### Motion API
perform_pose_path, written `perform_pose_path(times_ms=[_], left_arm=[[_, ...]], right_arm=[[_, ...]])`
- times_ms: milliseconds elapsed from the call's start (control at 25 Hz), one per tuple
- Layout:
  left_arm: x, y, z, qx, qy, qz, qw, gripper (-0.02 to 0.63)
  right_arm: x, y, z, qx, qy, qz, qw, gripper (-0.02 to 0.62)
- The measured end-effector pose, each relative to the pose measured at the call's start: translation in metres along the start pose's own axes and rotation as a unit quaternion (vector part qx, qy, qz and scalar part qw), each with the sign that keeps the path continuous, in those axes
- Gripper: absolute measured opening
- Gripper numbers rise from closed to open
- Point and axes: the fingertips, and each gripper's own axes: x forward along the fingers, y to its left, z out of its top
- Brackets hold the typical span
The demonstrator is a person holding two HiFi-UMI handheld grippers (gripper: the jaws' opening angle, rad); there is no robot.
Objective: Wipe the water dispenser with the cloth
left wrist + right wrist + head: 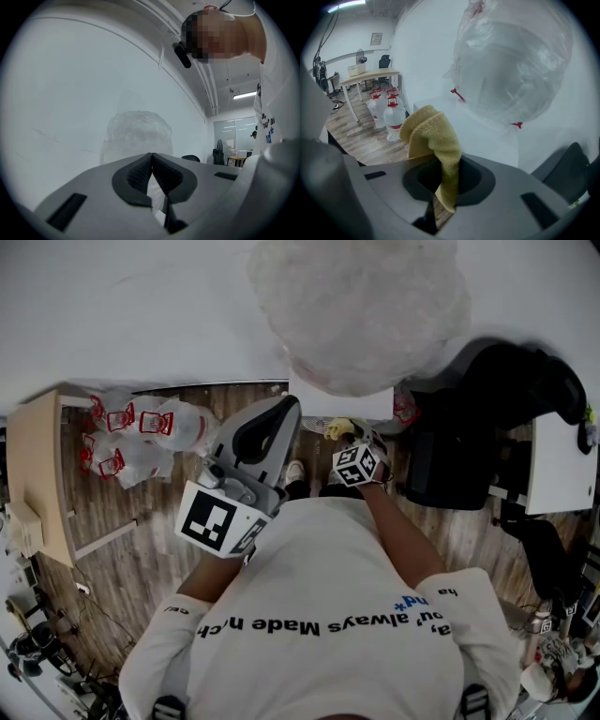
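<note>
Yellow cloth pinched in the right hand-held gripper, just by the water dispenser; left hand-held gripper up, jaws together on nothing.

Under me is a floor of wooden boards, and on it, along the white wall, stands a group of clear water bottles with red labels (all upright, close together). Just beside them, at my left, is a light wooden table, and some thin cables lie on the boards nearer to me. In front of me the white top of the water dispenser carries one big bottle wrapped in clear plastic, and a black chair stands at my right.
</note>
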Motion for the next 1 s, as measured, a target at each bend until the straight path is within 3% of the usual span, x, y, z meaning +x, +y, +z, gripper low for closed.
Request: perform_pose_path(times_ms=[1000], left_arm=[[0.016, -0.015, -0.002, 0.0, -0.001, -0.007, 1.0, 0.018]], right_arm=[[-0.012, -0.052, -0.053, 0.041, 0.031, -0.034, 0.998, 0.06]])
